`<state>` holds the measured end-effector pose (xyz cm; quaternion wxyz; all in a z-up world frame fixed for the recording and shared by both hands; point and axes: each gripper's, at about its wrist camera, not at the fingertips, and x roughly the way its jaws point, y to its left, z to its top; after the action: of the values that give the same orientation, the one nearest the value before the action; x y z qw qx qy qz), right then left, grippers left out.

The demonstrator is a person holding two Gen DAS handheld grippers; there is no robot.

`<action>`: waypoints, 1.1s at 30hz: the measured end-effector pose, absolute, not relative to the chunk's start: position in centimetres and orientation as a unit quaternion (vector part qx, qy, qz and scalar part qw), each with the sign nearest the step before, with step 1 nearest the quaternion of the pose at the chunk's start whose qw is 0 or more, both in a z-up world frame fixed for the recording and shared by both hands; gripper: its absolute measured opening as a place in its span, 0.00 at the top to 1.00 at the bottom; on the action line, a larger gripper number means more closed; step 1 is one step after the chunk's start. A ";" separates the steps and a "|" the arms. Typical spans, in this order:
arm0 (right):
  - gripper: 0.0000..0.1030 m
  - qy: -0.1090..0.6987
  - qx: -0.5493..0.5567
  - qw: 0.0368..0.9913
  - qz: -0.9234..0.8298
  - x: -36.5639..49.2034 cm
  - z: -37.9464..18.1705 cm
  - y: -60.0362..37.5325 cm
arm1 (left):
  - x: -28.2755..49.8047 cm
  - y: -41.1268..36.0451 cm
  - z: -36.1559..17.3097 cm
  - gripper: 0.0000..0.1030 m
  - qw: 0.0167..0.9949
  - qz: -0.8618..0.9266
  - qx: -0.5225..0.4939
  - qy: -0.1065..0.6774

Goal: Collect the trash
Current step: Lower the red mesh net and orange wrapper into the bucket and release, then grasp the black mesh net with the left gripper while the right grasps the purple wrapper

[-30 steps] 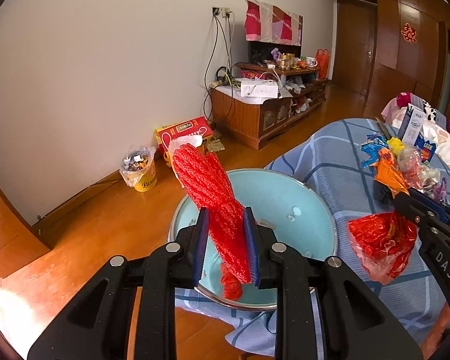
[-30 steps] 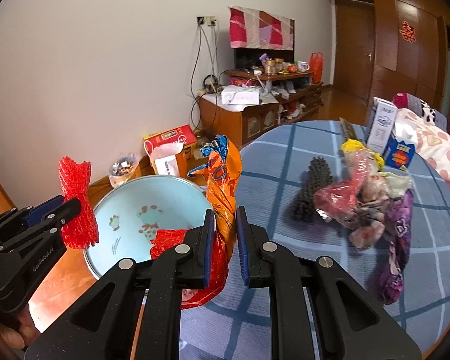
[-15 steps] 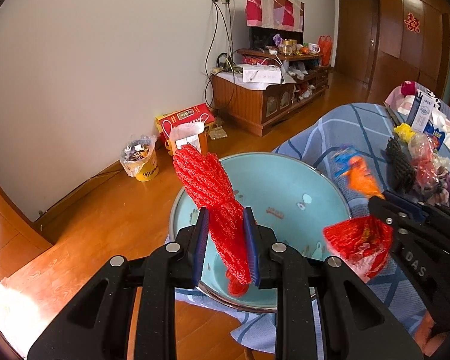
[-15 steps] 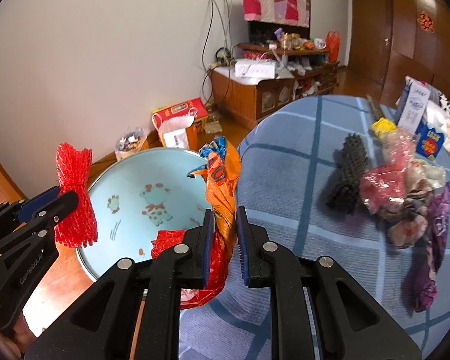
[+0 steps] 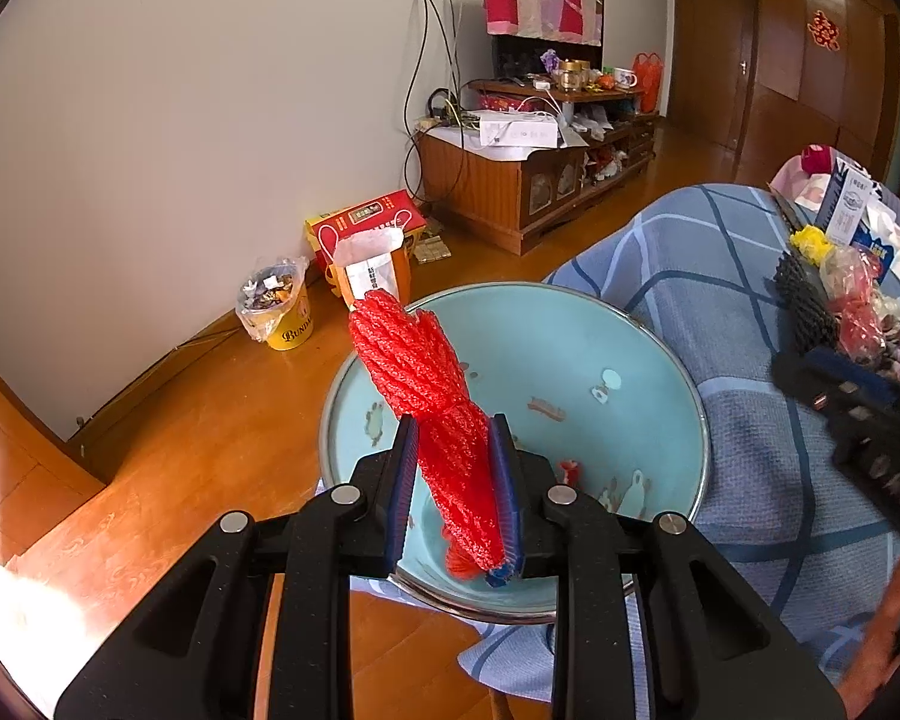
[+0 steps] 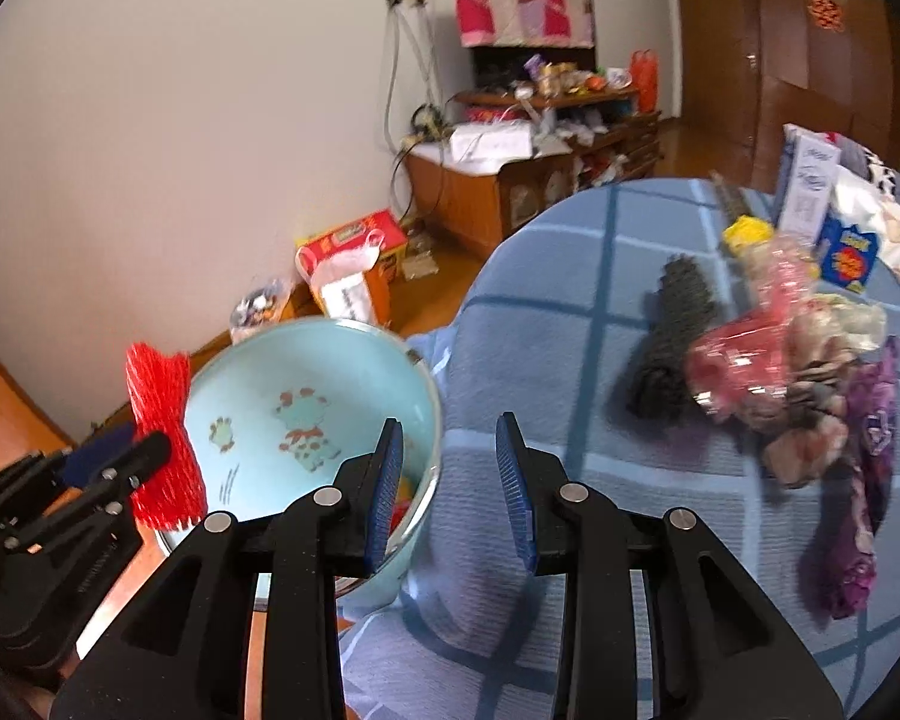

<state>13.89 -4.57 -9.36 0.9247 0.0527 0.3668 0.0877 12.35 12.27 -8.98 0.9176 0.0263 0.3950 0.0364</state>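
Observation:
My left gripper [image 5: 453,486] is shut on a red foam net sleeve [image 5: 426,396] and holds it upright over the near rim of a light blue enamel basin [image 5: 570,354]. The sleeve [image 6: 162,438] and basin [image 6: 306,372] also show in the right wrist view. My right gripper [image 6: 450,492] is open and empty, above the basin's right rim and the blue checked tablecloth [image 6: 570,360]. Red and orange wrappers [image 6: 403,504] lie in the basin behind its left finger. A pile of trash [image 6: 798,372] lies on the table to the right: a black net sleeve [image 6: 672,336], pink and purple wrappers.
A white carton [image 6: 804,180] and a blue box [image 6: 849,255] stand at the table's far right. On the wooden floor by the wall are a yellow bucket of trash [image 5: 276,309], a red box [image 5: 366,222] and a TV cabinet [image 5: 522,174].
My right gripper has opened and let go of the orange and red wrappers, which now lie in the basin. It has shifted right. My left gripper still holds the red sleeve.

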 end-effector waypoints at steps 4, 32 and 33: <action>0.46 0.336 0.058 0.937 0.072 12.5 -8.0 -5.9 | 12.0 12.0 -8.6 0.36 0.920 0.055 0.036 0.386; 0.10 0.250 0.080 0.964 -0.051 5.4 -4.5 -16.4 | 8.6 5.2 -3.5 0.06 0.943 0.039 0.080 0.320; 0.10 0.250 0.078 0.964 -0.057 5.1 -4.5 -16.7 | 8.5 4.6 -3.4 0.06 0.943 0.034 0.083 0.320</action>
<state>5.11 -16.73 -4.53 0.9635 0.0779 0.2495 -0.0570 8.53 4.63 -3.45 0.9433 0.0832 0.3196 0.0338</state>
